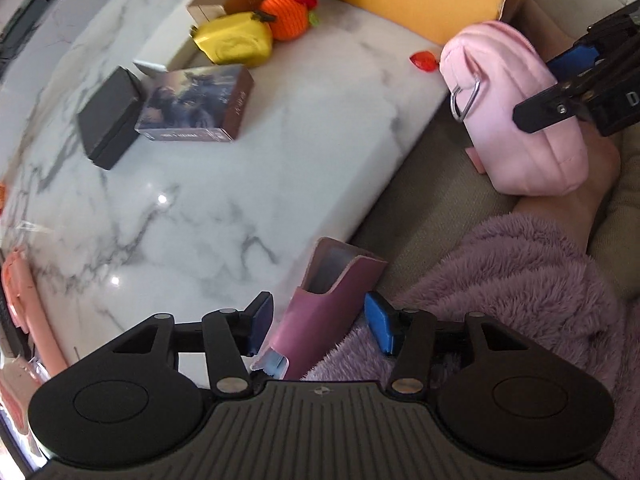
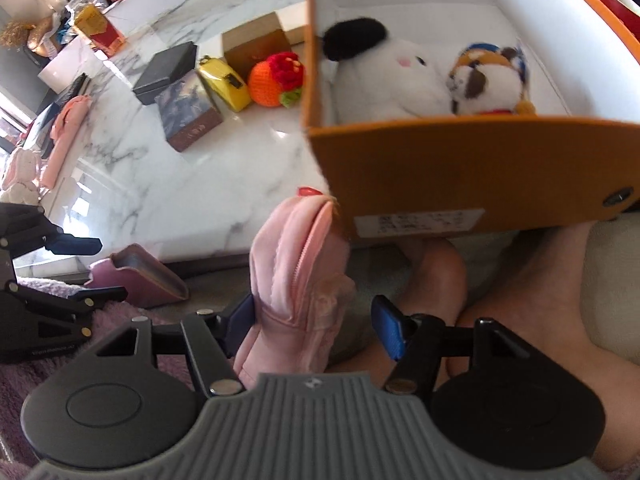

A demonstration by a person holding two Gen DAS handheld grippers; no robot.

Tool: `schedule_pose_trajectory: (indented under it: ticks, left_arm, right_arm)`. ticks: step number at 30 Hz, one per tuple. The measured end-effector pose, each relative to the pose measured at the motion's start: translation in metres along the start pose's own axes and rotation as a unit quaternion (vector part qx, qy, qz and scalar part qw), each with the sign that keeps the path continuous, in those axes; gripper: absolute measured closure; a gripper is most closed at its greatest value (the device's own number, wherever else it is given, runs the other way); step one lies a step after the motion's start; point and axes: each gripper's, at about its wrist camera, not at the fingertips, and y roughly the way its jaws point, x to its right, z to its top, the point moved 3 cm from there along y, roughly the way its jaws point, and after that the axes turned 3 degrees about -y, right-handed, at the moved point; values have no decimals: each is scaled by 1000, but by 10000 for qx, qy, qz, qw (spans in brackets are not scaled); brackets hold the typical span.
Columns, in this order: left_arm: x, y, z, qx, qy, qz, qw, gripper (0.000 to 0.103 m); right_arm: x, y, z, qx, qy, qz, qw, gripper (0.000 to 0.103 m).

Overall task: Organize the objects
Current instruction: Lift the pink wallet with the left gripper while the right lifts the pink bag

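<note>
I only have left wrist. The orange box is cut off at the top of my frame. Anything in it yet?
Observer: Yes. The right wrist view shows a white plush with a black ear lying inside the orange box.
Operator: Just that one?
Observer: No, a smaller brown-and-white plush sits against it, to its right in that view.
Operator: Pouch zipper?
Observer: The pink pouch has its zipper facing the right wrist camera, and it looks closed.
</note>
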Motion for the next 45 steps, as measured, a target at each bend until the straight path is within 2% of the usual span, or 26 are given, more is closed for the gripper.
schedule_pose_trajectory:
  ticks: [5, 10, 19, 20, 22, 23, 25, 27, 33, 40, 42, 45]
  left_arm:
    - [-7, 17, 2, -250, -210, -322, 9989, 44]
    - [-2, 15, -2, -309, -323, -364, 9983, 60]
    - [9, 17, -5, -503, -327, -51, 9982, 63]
    - [11, 18, -5, -534, -280, 4, 9982, 63]
    - [11, 20, -5, -572, -358, 69, 9977, 63]
    - [10, 20, -6, -576, -444, 91, 9973, 63]
    - [11, 18, -8, -518, -496, 165, 9973, 64]
    - [13, 15, -11, -436, -576, 269, 9970, 65]
    - [16, 0, -22, -107, -938, 527, 9941, 67]
    - [20, -26, -16, 330, -1484, 628, 9864, 66]
    - [14, -32, -13, 470, -1643, 664, 9831, 67]
    - [5, -49, -17, 755, -2063, 694, 9731, 70]
  right_arm:
    - [3, 0, -1, -43, 84, 32, 10000, 37]
    - [-4, -2, 0, 20, -103, 1, 9999, 35]
    - [-17, 3, 3, 1, -164, 77, 9998, 27]
    - [-18, 6, 2, -25, -177, 53, 9998, 28]
    - [-16, 8, -2, -92, -136, 67, 9998, 36]
    - [-13, 7, -4, -107, -63, 190, 9997, 46]
    - [-9, 4, -6, -106, -31, 327, 9994, 57]
    - [-9, -1, -8, -56, -112, 413, 9991, 63]
    - [-18, -14, -10, 142, -494, 625, 9967, 69]
    - [-25, -37, -11, 543, -888, 680, 9922, 71]
    - [-24, -43, -12, 616, -937, 711, 9911, 71]
    - [-23, -49, -10, 709, -992, 774, 9895, 71]
